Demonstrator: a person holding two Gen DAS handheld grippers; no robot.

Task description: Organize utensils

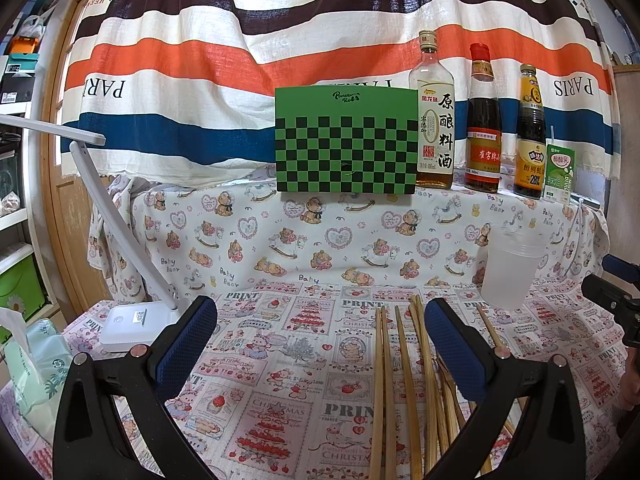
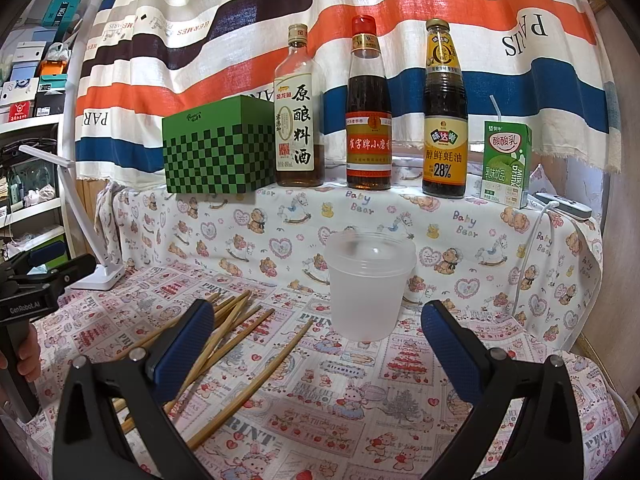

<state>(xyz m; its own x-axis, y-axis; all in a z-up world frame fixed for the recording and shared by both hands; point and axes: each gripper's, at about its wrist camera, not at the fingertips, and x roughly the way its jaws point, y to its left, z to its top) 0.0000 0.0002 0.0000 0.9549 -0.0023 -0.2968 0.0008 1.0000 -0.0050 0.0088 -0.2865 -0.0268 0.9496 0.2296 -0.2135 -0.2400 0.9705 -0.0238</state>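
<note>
Left tool: blue-padded fingers spread wide apart, holding nothing, hovering low over the surface.
Right tool: fingers likewise wide apart and empty, aimed at the cup.
Chopsticks: a loose scatter of bamboo sticks lying flat on the printed cloth; in the left wrist view most lie between the fingers, toward the right finger.
Long axis: roughly parallel to the left tool's line of sight, slightly fanned, so the fingers would close across the sticks.
Cup: translucent, upright, empty as far as visible; just right of the sticks and directly ahead of the right tool.
Nearer hand: left for the sticks, right for the cup.
Likely step: first pick not yet made.
</note>
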